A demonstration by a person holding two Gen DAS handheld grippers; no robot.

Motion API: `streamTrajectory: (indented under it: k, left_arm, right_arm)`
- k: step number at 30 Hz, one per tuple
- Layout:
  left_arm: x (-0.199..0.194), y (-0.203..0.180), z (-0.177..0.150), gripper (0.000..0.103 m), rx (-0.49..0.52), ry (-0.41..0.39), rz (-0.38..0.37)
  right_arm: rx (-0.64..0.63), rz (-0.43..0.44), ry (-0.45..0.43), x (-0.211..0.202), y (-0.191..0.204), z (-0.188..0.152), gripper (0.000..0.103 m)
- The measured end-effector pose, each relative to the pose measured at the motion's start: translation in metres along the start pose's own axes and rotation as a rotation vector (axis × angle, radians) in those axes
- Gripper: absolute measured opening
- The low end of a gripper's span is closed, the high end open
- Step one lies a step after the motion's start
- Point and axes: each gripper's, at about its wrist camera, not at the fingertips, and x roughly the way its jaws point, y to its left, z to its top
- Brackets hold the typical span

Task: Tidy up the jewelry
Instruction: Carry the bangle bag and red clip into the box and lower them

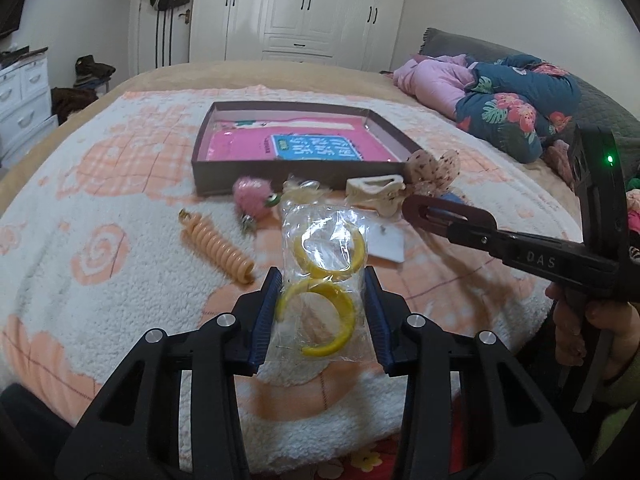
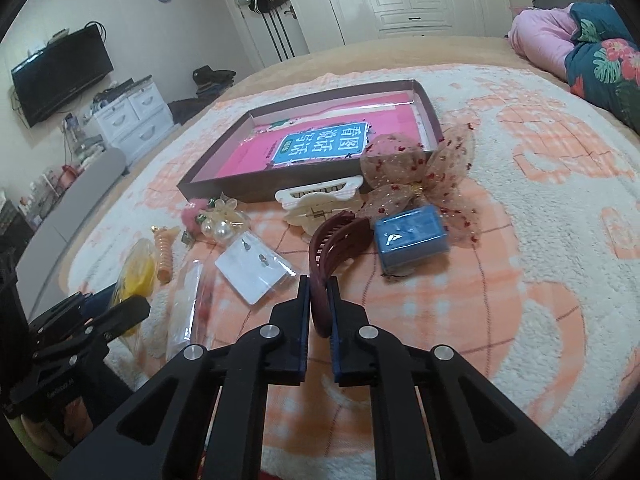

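Fuzzy peach-and-white blanket (image 1: 120, 184) on a bed. Left gripper (image 1: 322, 280) clamped on a clear bag of yellow hoops (image 1: 320, 280), right gripper (image 2: 320, 286) pinched tight on a maroon hair claw (image 2: 340, 236). Just past both fingertips, the open tray box (image 1: 280, 176).

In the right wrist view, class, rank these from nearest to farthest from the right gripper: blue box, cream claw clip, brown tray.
1. Blue box, just right of the right gripper.
2. Cream claw clip, straight beyond.
3. Brown tray, behind everything.
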Motion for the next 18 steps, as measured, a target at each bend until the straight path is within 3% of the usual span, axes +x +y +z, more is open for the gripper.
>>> streamTrajectory:
  k: [8, 18]
  left_arm:
    - [0.007, -0.015, 0.022, 0.032, 0.024, -0.018, -0.004]
    - [0.026, -0.017, 0.05, 0.032, 0.01, -0.029, -0.004]
  right_arm:
    - [-0.019, 0.05, -0.024, -0.019, -0.005, 0.002, 0.008]
    - [-0.119, 0.091, -0.122, -0.034, 0.005, 0.022, 0.008]
